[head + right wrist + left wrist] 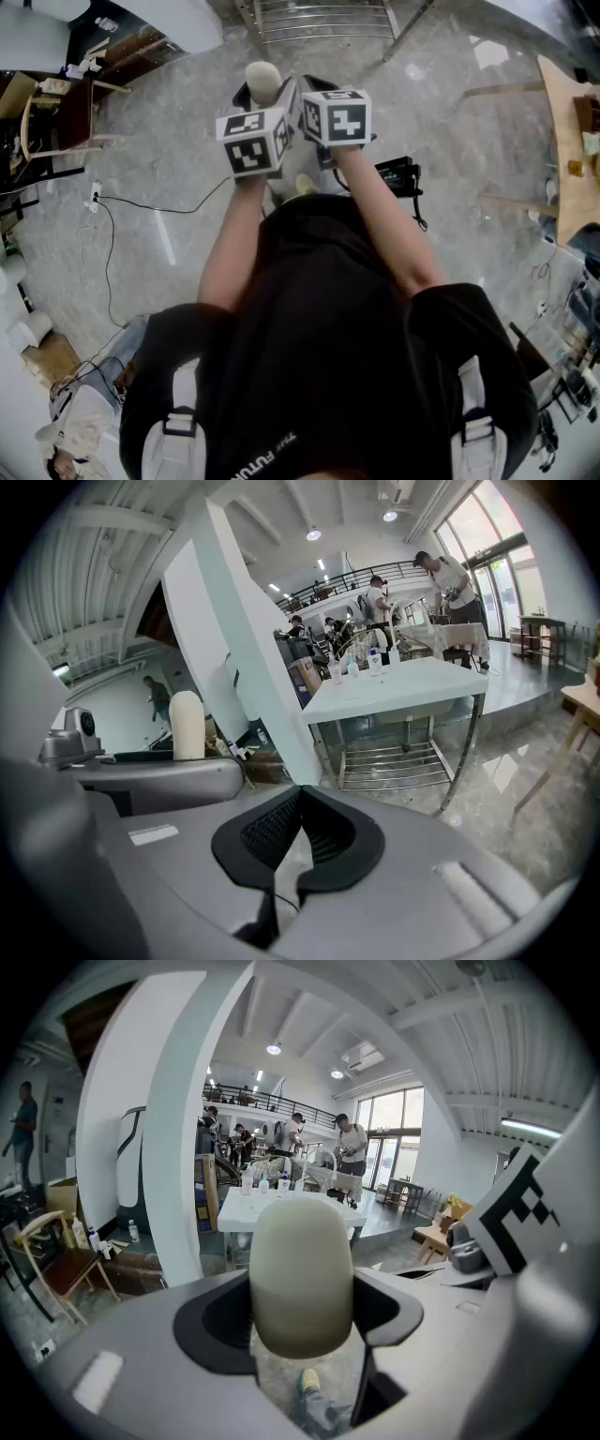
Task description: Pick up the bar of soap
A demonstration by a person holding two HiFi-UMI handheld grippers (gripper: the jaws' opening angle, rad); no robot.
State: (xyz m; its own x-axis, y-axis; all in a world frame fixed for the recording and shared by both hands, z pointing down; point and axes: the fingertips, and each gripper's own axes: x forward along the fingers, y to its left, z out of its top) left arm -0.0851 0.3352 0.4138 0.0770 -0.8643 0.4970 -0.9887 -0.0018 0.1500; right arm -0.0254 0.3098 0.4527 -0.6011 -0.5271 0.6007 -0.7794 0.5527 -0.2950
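Note:
The bar of soap is a cream, rounded oval that stands upright between the left gripper's jaws. My left gripper is shut on it, its dark pads pressing both sides. In the head view the soap sticks up beyond the left gripper, held out in front of the person's chest above the floor. The right gripper is close beside it on the right. In the right gripper view its pads meet with nothing between them, and the soap shows at the left.
A white table with bottles stands ahead, with a metal rack under it. A white pillar is to the left. A wooden chair and a floor cable lie left, a wooden table right. People stand in the background.

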